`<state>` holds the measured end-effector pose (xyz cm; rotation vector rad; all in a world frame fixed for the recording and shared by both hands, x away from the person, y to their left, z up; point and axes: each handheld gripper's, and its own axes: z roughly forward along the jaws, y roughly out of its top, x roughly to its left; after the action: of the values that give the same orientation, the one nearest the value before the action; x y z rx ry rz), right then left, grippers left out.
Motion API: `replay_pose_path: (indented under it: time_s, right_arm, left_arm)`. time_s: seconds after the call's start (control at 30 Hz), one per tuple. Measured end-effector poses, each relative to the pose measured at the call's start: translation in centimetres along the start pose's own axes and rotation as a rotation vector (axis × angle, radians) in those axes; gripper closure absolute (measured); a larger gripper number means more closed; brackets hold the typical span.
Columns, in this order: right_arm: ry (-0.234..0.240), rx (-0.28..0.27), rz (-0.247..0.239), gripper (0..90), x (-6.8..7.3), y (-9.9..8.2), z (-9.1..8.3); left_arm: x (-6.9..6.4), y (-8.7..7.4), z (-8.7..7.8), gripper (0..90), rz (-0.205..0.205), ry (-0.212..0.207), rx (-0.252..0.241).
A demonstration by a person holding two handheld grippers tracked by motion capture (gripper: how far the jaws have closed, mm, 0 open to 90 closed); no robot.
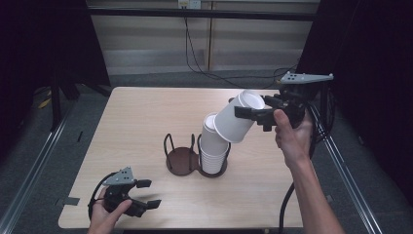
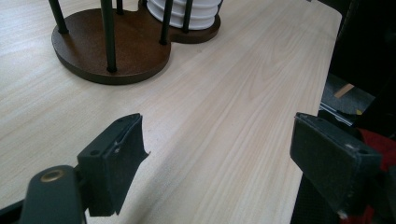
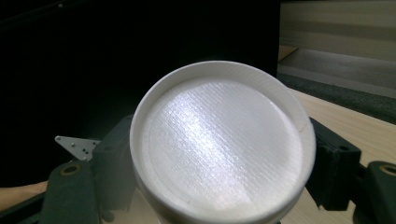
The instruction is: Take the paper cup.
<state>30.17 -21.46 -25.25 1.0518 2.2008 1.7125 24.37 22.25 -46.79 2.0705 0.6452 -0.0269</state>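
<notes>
A white paper cup (image 1: 239, 116) hangs tilted in the air, its bottom turned up and to the right, mouth down-left over the stack. My right gripper (image 1: 253, 113) is shut on it; in the right gripper view the cup's round bottom (image 3: 223, 140) sits between the two black jaws. A stack of white cups (image 1: 213, 146) stands in the right ring of a dark two-ring holder (image 1: 181, 161) at mid table; the left ring holds nothing. My left gripper (image 1: 148, 193) rests low at the table's front left, open, with bare tabletop between its pads (image 2: 116, 158).
The light wooden table (image 1: 146, 117) ends in a right edge close beside my left gripper's far jaw in the left gripper view. Black cables (image 1: 204, 63) run over the floor behind the table. Metal rails (image 1: 34, 161) flank both sides.
</notes>
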Motion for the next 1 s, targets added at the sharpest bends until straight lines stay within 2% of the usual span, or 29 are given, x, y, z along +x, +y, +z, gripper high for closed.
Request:
replay_pose_path:
  time_s: [0.23,0.53,0.63,0.73,0.87,0.93,1.0]
  right_arm:
    - [-0.004,-0.001,-0.001,24.4,0.2,-0.5,-1.3]
    - [-0.020,0.002,0.016,24.4,-0.1,-2.5,-2.5]
    - [-0.010,-0.006,0.025,24.4,0.0,-3.2,-2.7]
    - [-0.008,0.009,0.024,24.4,0.1,-3.9,-2.7]
    - [-0.003,0.016,0.026,24.4,0.3,-4.7,-2.7]
    - [0.002,0.021,0.031,24.4,0.3,-5.1,-2.5]
    - [0.010,0.036,0.035,24.4,0.4,-5.6,-2.2]
  left_arm:
    - [0.0,0.1,0.1,17.6,-0.005,-0.003,0.000]
    - [0.0,0.1,0.6,17.2,-0.010,0.005,0.006]
    - [-0.6,0.6,0.8,17.6,0.020,0.001,-0.012]
    - [-1.3,1.5,1.1,18.3,0.050,-0.015,-0.022]
    - [-1.7,2.4,1.9,18.5,0.081,-0.008,0.000]
    - [-1.6,2.6,2.3,19.1,0.085,-0.023,0.016]
    - [-1.6,2.8,2.5,19.2,0.088,-0.009,0.006]
